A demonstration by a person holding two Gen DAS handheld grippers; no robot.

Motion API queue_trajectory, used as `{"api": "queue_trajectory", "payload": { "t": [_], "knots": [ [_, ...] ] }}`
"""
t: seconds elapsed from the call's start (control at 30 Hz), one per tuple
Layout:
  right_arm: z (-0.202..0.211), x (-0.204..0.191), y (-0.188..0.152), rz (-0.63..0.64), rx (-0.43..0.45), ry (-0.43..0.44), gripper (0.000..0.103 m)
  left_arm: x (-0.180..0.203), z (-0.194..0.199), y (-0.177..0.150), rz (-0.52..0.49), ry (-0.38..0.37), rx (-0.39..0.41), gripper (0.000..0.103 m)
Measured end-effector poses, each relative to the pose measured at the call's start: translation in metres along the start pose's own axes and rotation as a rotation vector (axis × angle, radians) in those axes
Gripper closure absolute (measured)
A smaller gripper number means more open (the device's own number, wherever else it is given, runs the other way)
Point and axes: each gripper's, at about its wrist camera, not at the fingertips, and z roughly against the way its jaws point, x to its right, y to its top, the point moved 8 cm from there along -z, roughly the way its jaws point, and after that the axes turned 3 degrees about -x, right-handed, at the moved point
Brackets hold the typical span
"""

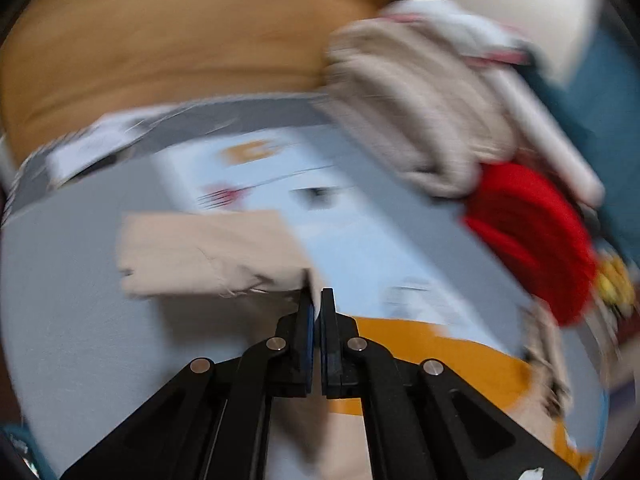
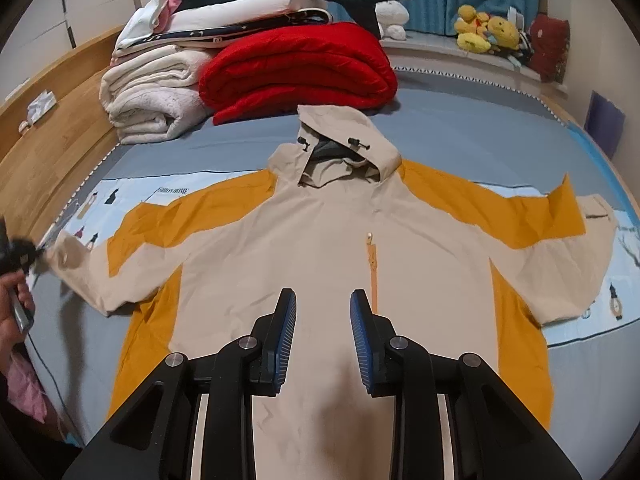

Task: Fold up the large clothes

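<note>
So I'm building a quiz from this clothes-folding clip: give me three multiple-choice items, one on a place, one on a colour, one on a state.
1. Where does the red blanket lie?
A. beyond the jacket's hood
B. on the floor
C. over the right sleeve

2. What colour are the jacket shoulder panels?
A. green
B. orange-yellow
C. black

3. How does the right gripper stand?
A. clamped on the hood
C. jaws apart, nothing between them
B. shut on the zip

Answers: 1 A, it sits past the hood on the bed; 2 B, both shoulders show it; 3 C, the pads hang apart above the chest.
</note>
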Motion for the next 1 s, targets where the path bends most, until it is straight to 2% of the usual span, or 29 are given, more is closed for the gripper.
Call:
{"api": "queue_trajectory", "payload": {
  "t": [0.1,0.13,0.27,0.37,0.43,0.47,0.5,0.67,0.7,0.8,0.83,0.87,1.0],
  "knots": [
    [-0.001,0.004,-0.003,-0.024,-0.012,0.011,0.067,0.112,0.029,-0.028,-0.137,-0.185,-0.009,0.103],
    [-0.002,0.005,-0.003,-0.032,-0.015,0.015,0.064,0.136,0.035,-0.039,-0.172,-0.225,-0.021,0.103],
    [-0.006,0.01,-0.006,-0.073,-0.036,0.038,0.054,0.245,0.052,-0.112,-0.358,-0.409,-0.129,0.103],
    [-0.01,0.013,-0.008,-0.084,-0.053,0.046,0.048,0.295,0.051,-0.171,-0.441,-0.518,-0.291,0.101],
    [-0.015,0.015,-0.01,-0.09,-0.066,0.051,0.045,0.319,0.042,-0.215,-0.52,-0.566,-0.493,0.086],
    [-0.017,0.016,-0.01,-0.095,-0.073,0.055,0.045,0.324,0.039,-0.228,-0.547,-0.579,-0.559,0.084],
    [-0.019,0.017,-0.011,-0.1,-0.079,0.057,0.045,0.324,0.037,-0.231,-0.56,-0.569,-0.581,0.084],
    [-0.034,0.031,-0.013,-0.173,-0.115,0.035,0.045,0.306,0.039,-0.175,-0.528,-0.473,-0.437,0.085],
    [-0.038,0.035,-0.013,-0.189,-0.121,0.028,0.045,0.298,0.037,-0.16,-0.518,-0.426,-0.399,0.085],
    [-0.053,0.042,-0.017,-0.269,-0.149,0.042,0.049,0.273,0.027,-0.145,-0.527,-0.29,-0.342,0.085],
    [-0.058,0.043,-0.02,-0.289,-0.159,0.05,0.058,0.267,0.022,-0.14,-0.523,-0.261,-0.334,0.085],
    [-0.064,0.043,-0.023,-0.306,-0.173,0.06,0.061,0.262,0.019,-0.135,-0.513,-0.247,-0.335,0.085],
    [-0.096,0.04,-0.039,-0.382,-0.253,0.132,0.061,0.238,0.014,-0.122,-0.491,-0.228,-0.338,0.085]
  ]
}}
